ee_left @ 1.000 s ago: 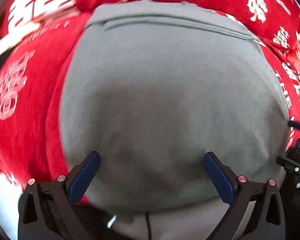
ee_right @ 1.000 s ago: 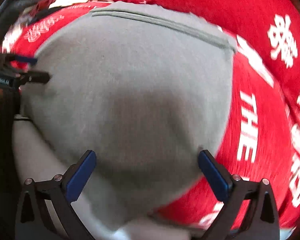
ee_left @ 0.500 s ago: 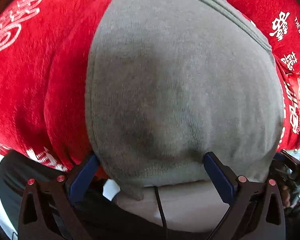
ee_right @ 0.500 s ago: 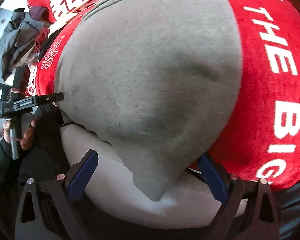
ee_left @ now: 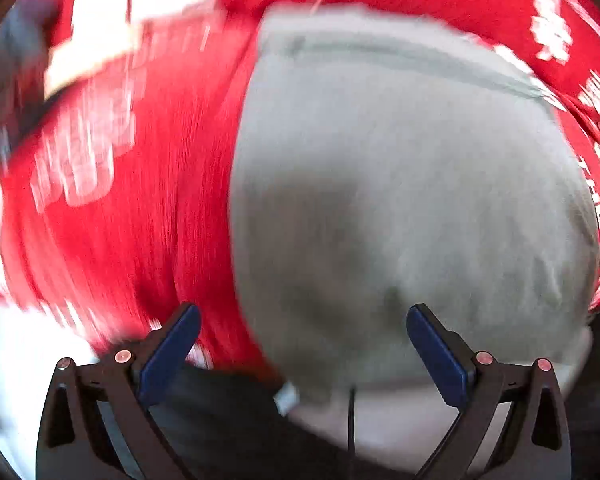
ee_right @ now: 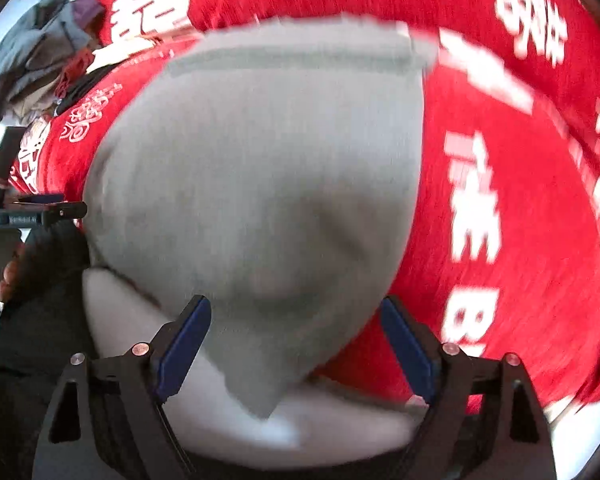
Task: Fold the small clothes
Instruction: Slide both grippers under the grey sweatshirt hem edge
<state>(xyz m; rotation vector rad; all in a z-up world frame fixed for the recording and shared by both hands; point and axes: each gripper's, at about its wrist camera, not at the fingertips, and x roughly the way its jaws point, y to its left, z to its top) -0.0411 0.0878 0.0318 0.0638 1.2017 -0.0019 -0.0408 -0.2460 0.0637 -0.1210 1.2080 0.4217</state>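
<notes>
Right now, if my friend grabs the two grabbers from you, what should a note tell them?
Left gripper: open, holding nothing, above the near edge of the grey cloth.
Right gripper: jaws closing but not pressing yet; the cloth's near corner hangs between them.
The cloth lies on the red blanket, its hemmed edge on the far side. A heap of other clothes waits at the far left.
Done: the cloth looks laid out flat; how many folds it has I cannot tell.
Left: probably grip the near corners, fold towards the hem, then do the heap.
</notes>
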